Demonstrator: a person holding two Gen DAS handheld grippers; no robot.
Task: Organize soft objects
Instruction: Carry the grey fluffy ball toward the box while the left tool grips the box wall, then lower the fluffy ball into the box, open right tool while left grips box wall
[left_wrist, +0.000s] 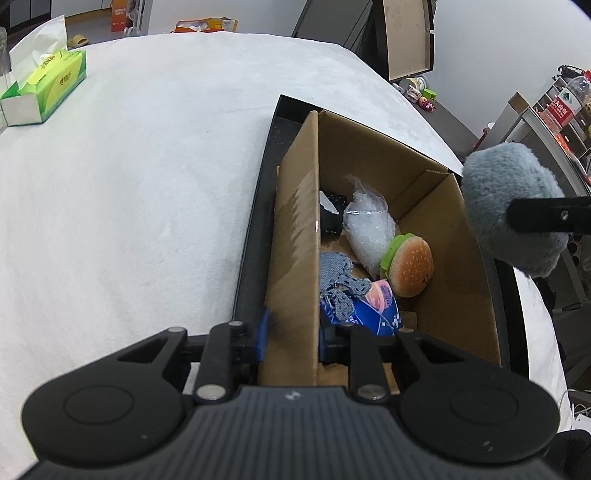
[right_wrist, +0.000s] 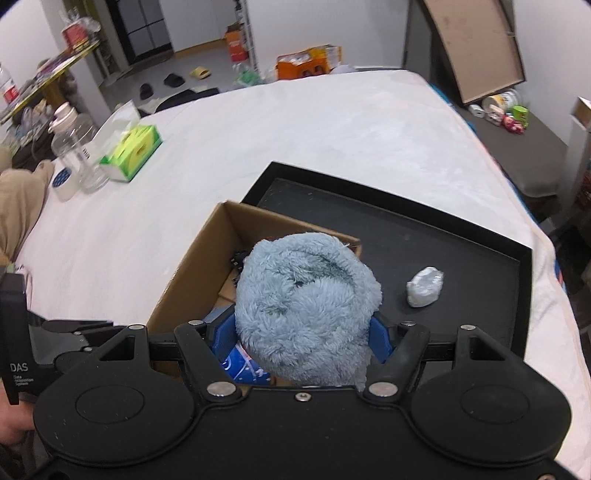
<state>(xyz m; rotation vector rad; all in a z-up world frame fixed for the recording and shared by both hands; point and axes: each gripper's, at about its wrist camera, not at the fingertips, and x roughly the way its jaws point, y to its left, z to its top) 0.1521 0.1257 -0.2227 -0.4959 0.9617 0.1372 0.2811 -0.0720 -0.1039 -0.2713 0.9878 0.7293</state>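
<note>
A brown cardboard box (left_wrist: 443, 258) stands in a black tray (left_wrist: 255, 229) on the white bed. Its left wall stands between the blue pads of my left gripper (left_wrist: 293, 336), which is shut on it. Inside the box lie a burger plush (left_wrist: 410, 269), a clear plastic bag (left_wrist: 369, 225), a grey knit cloth (left_wrist: 336, 273), a blue packet (left_wrist: 376, 314) and a black item (left_wrist: 332, 218). My right gripper (right_wrist: 301, 332) is shut on a fluffy pale-blue plush (right_wrist: 306, 295) and holds it above the near end of the box (right_wrist: 195, 266). From the left wrist, that plush (left_wrist: 509, 184) hangs over the box's right rim.
A small white wad (right_wrist: 424, 286) lies on the tray's bare floor (right_wrist: 406, 229), right of the box. At the far left of the bed are a green tissue box (right_wrist: 131, 151), a clear bottle (right_wrist: 77, 147) and a tape roll (right_wrist: 64, 181). Shelves and clutter stand beyond the bed.
</note>
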